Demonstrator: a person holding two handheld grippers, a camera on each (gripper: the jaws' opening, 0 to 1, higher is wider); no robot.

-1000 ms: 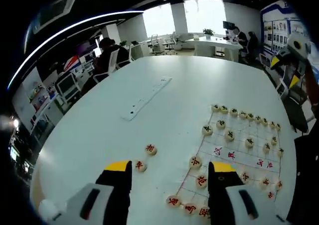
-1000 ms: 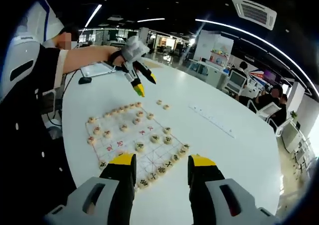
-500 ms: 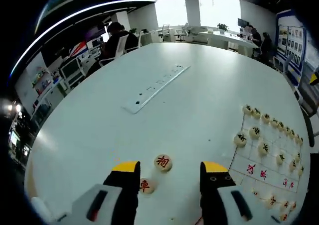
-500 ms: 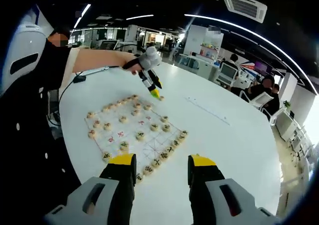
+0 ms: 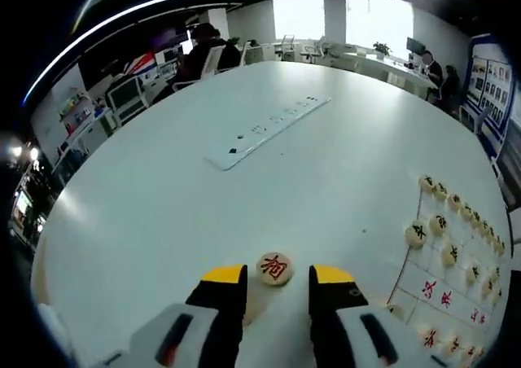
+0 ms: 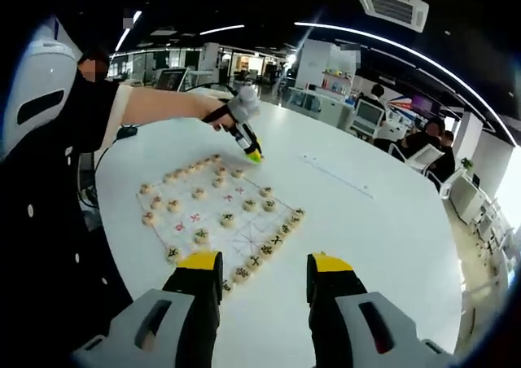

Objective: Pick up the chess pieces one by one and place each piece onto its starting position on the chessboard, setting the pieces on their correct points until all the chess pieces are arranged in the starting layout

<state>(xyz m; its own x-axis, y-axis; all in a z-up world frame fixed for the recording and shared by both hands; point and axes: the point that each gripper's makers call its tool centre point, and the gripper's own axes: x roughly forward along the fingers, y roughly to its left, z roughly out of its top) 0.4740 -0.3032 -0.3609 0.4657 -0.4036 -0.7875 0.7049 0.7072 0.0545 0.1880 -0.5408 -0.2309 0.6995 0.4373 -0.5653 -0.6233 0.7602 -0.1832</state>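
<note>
Tongs of left hand (image 5: pixel 277 277) have come down around the red-marked piece (image 5: pixel 274 268) off the board, jaws open w/ the disc between them, maybe not touching yet. Grasp looks next. Right tongs (image 6: pixel 260 270) hang open, empty, above the chessboard (image 6: pixel 218 215) further on the tabletop (image 5: pixel 244 181).

Open office with desks (image 5: pixel 383 63), bright windows (image 5: pixel 342 14), ceiling light strips (image 6: pixel 383 42), ceiling vent (image 6: pixel 392 6).
</note>
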